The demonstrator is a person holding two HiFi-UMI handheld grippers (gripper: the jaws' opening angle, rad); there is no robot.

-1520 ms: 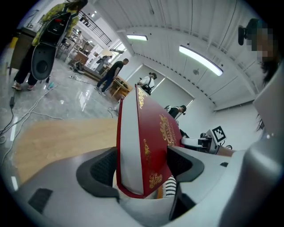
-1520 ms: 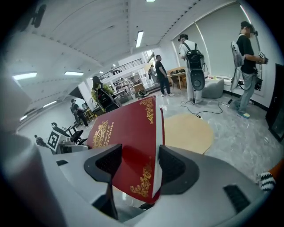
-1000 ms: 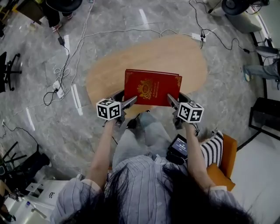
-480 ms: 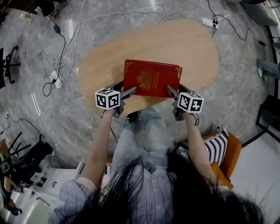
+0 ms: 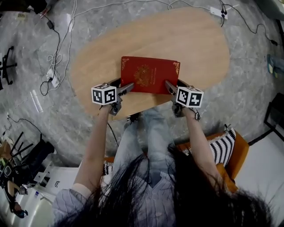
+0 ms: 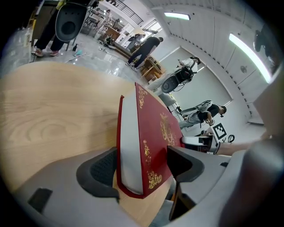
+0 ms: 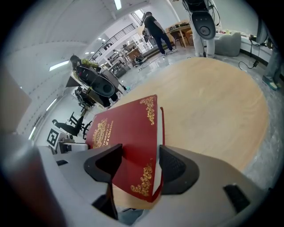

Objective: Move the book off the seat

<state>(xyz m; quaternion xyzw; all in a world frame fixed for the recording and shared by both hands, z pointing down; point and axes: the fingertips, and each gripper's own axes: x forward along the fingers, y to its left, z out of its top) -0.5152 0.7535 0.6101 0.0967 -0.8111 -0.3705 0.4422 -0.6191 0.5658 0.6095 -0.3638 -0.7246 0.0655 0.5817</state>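
Observation:
A red book (image 5: pixel 148 75) with gold ornament lies flat, low over the oval wooden table (image 5: pixel 195 40), held by its two near corners. My left gripper (image 5: pixel 125 88) is shut on the near left corner and my right gripper (image 5: pixel 170 87) on the near right one. The left gripper view has the book (image 6: pixel 153 133) edge-on between the jaws of the left gripper (image 6: pixel 140 166), white page block showing. In the right gripper view the cover (image 7: pixel 124 133) sits between the right gripper's (image 7: pixel 135 166) jaws. Whether the book rests on the tabletop I cannot tell.
An orange seat with a striped cushion (image 5: pixel 226 150) stands behind me at the right. Cables (image 5: pixel 55 57) and a power strip (image 5: pixel 220 12) lie on the grey marble floor around the table. A dark chair base (image 5: pixel 6 66) stands at the far left.
Both grippers have carried the book forward, from the table's near edge to farther over the tabletop. The grip on both corners is unchanged.

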